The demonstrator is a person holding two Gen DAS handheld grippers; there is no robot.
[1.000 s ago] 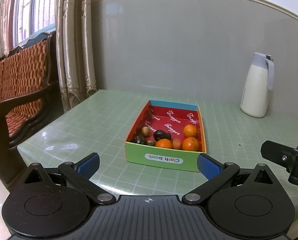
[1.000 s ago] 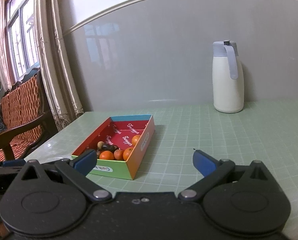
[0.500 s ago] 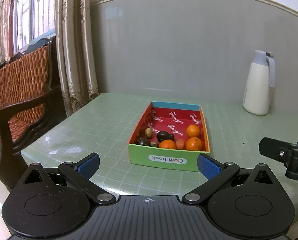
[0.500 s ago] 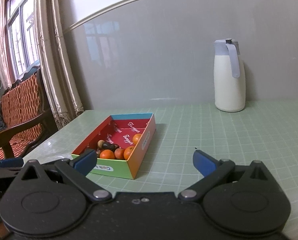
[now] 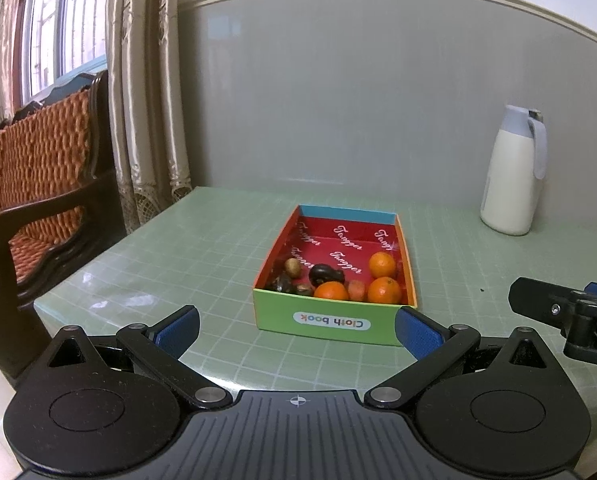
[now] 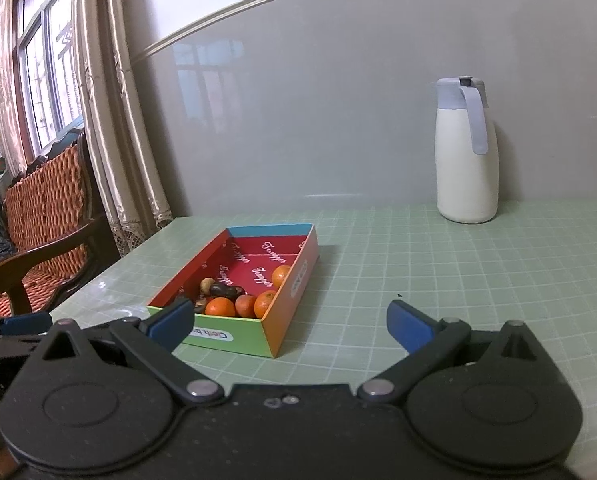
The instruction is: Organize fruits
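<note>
Inside box (image 5: pixel 330 322), three oranges (image 5: pixel 382 265)

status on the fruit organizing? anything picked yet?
Done: nothing visibly; all the fruit, oranges and dark pieces, sits bunched at the near end of the box. In hand: nothing; left gripper and right gripper are both open, short of the box. Left: the whole sort, no fruit grasped yet.

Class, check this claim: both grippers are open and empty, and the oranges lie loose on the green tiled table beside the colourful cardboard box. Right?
Not quite. The oranges lie inside the colourful cardboard box, at its near end, as the left wrist view shows. The left gripper and right gripper are indeed open and empty.
</note>
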